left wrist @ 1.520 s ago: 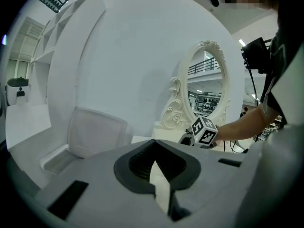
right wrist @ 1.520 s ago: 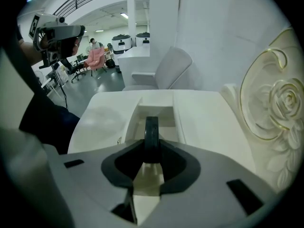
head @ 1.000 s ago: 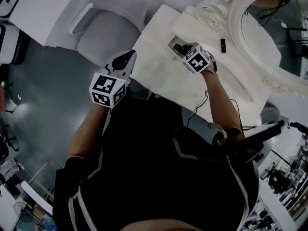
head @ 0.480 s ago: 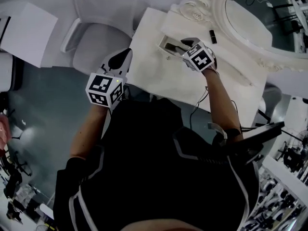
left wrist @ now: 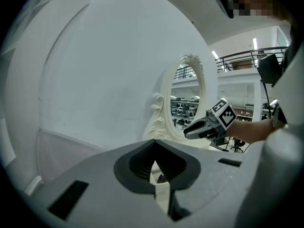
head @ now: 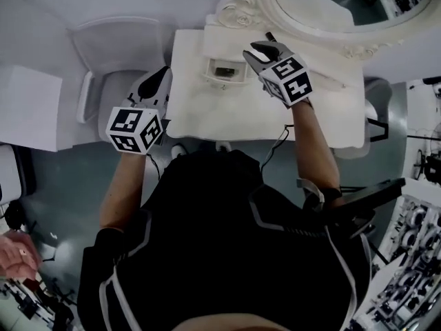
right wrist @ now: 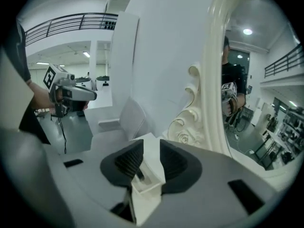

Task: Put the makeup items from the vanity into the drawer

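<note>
A small white drawer (head: 222, 72) stands open on the white vanity (head: 227, 116), with a dark makeup item (head: 222, 71) lying inside it. My right gripper (head: 262, 49) hovers to the right of the drawer, near the mirror's base. Its jaws are closing, with a gap still between them and nothing held. In the right gripper view, the drawer (right wrist: 145, 180) shows through that gap. A small black tube (head: 270, 37) lies just beyond the gripper's tips. My left gripper (head: 156, 83) hangs at the vanity's left edge, tips together and empty.
An ornate oval mirror (head: 324, 5) rises at the back of the vanity. A white chair (head: 110, 54) stands to the left of it. A cable (head: 279, 143) hangs over the vanity's front edge beside my right arm.
My right gripper has drawn away from the open drawer toward the mirror, leaving the dark item in the drawer. The left gripper has kept its place by the vanity's left edge.
</note>
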Demonstrator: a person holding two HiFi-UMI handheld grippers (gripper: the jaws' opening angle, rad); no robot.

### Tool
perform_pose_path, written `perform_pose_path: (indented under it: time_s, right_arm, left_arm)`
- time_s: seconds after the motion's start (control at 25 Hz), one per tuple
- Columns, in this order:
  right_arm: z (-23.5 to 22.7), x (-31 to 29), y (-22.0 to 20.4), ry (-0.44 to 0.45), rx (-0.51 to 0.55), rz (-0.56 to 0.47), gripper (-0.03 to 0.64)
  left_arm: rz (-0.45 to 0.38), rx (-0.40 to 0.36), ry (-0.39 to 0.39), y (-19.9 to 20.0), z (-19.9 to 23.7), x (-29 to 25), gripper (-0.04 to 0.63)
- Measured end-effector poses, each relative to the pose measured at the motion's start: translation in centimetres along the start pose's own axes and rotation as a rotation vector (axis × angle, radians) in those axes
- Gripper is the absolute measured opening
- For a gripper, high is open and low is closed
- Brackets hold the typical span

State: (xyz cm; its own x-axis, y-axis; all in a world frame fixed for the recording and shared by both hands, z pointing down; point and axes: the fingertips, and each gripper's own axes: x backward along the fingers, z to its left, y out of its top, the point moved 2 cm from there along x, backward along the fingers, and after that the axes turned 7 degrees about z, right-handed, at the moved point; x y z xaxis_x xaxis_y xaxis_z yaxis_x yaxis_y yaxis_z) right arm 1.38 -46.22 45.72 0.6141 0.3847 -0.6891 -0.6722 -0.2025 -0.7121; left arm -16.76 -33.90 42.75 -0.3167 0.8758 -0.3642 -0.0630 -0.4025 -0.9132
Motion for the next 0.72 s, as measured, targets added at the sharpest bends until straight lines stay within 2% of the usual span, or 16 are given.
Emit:
perform_pose_path:
  time_s: [0.16,0.32,0.72]
  right_arm:
    - [-0.5,4.3,2.3,-0.094,-0.086,-0.111,0.101]
    - [-0.3,7.9,3.7,-0.164,-0.124,-0.191,0.092]
    - [-0.3,15.7,4.5,-0.353,-0.248,-0.353,0.047]
  left_arm:
    - [-0.042,-0.021,-0.055,2.5,0.1,-0.2,0.003]
    - [-0.058,-0.037,-0.072,4.1,0.2,-0.4,0.003]
    - [-0.097,-0.089,-0.181,8.0,-1.5,-0.1,0.003]
